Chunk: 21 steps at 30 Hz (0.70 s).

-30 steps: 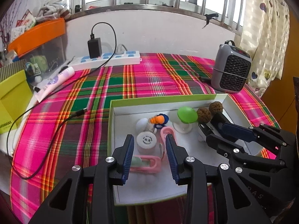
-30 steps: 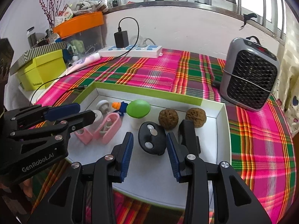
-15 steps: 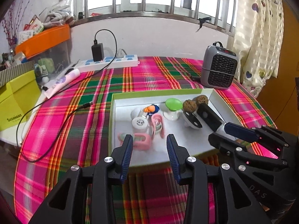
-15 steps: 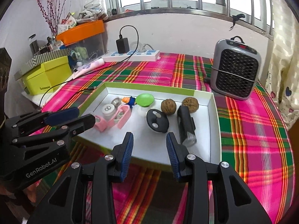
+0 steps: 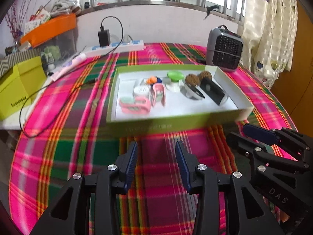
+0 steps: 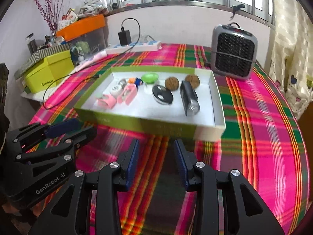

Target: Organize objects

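Observation:
A green-sided box lid with a white inside (image 5: 176, 126) (image 6: 212, 96) lies on the plaid table. In it are pink clips (image 5: 137, 105) (image 6: 127, 96), a white round cap (image 5: 141, 91), a small orange and blue toy (image 6: 135, 80), a green mushroom-shaped piece (image 5: 175, 76) (image 6: 149, 77), two walnuts (image 5: 192, 79) (image 6: 172, 83), a black oval fob (image 6: 162, 97) and a black cylinder (image 5: 214, 92) (image 6: 188, 98). My left gripper (image 5: 156, 164) (image 6: 64, 129) is open and empty, in front of the box. My right gripper (image 6: 156, 162) (image 5: 252, 135) is open and empty, beside it.
A grey heater (image 5: 225, 52) (image 6: 233, 52) stands behind the box at the right. A white power strip with a black charger (image 5: 117, 46) (image 6: 135, 46) lies at the back. A yellow-green box (image 5: 17, 90) (image 6: 49, 71) and an orange-lidded bin (image 6: 82, 27) are at the left.
Both grippers have pulled back out of the box toward the table's near side. They stay open and empty. The objects in the box have not moved.

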{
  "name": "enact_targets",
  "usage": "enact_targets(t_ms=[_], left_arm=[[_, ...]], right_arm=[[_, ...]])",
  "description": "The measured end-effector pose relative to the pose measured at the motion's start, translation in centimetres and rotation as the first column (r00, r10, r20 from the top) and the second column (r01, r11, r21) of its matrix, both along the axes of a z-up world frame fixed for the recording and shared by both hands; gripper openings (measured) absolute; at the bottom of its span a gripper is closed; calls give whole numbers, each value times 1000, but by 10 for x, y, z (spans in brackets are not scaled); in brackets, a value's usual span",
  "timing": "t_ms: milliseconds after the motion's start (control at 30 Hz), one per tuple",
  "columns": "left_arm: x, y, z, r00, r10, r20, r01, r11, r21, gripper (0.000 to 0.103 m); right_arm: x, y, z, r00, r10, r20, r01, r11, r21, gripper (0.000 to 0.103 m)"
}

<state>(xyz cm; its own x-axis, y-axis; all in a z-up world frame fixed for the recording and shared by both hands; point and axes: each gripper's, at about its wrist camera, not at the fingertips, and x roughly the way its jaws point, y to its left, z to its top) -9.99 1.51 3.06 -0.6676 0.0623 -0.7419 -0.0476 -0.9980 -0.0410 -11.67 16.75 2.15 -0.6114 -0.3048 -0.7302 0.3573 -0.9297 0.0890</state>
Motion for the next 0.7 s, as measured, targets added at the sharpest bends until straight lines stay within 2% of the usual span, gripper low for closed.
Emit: enact_targets(t_ms=[133,333,567,600,700], left_arm=[[7,4,-6,1000,13,11,-13,1000,-24,38],[14,10,-18,998,27,51,-26,999,-18,38],[16,15,-20,997,57,44,-55,998,-42,42],[16,16,-20,997,58,44,-56,997,-49,44],[16,17,-21,997,57,46,-54,997,-51,47]], right_arm=[[8,6,-8,999,-25,25,25,1000,17,38],[15,14,-18,996,-66,56,63,997,43,38],[15,20,-20,994,-92,52,88,994,67,39],[15,20,-20,994,-94,50,91,993,69,39],[15,17,-22,995,-91,44,87,993,84,52]])
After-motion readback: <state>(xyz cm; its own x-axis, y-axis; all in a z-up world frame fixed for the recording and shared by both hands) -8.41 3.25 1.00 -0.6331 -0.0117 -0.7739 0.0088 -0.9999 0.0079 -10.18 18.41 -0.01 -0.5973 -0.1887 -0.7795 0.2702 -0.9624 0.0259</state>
